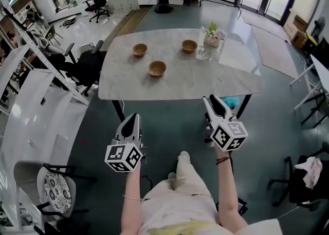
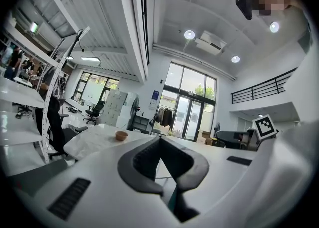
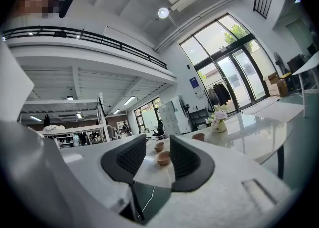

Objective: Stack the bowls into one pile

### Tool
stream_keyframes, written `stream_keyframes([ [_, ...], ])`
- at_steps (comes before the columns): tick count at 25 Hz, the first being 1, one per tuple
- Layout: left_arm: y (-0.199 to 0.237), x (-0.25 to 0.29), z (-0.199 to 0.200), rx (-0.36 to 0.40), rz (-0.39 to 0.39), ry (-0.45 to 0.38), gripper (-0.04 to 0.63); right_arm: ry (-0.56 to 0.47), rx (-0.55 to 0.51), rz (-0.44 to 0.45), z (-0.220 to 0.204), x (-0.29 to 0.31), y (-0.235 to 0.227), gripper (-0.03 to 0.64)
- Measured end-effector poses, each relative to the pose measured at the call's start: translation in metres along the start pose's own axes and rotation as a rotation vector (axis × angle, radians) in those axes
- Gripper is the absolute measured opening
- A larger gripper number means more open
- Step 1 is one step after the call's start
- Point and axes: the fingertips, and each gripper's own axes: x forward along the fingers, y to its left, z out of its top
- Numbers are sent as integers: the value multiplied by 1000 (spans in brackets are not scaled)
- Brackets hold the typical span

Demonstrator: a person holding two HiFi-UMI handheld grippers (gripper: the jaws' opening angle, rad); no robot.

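Left gripper (image 1: pixel 134 119) clenched empty, right gripper (image 1: pixel 213 100) slightly parted, both short of the 3 bowls (image 1: pixel 157 68).

Pale surface (image 1: pixel 226 74) with broad bare room along its near edge and right half; left bowl (image 1: pixel 140 50), middle bowl (image 1: pixel 157 68) and back bowl (image 1: pixel 189 46) stand well apart, with open gaps between them; potted plant (image 1: pixel 212 36) crowds the back bowl's right side; left tool (image 1: pixel 134 117) and right tool (image 1: pixel 209 99) hang short of the near edge.
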Motion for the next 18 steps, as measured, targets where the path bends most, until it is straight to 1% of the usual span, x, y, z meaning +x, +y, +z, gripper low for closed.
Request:
stream_keyframes([
  [9,31,40,-3,-31,30,18,0,28,10,17,-4,55,-11,135],
  [14,47,77,-2,-41,40,28,0,29,25,12,-3,97,-31,135],
  [18,65,113,-5,-59,60,45,0,60,40,31,-8,138,-45,135],
])
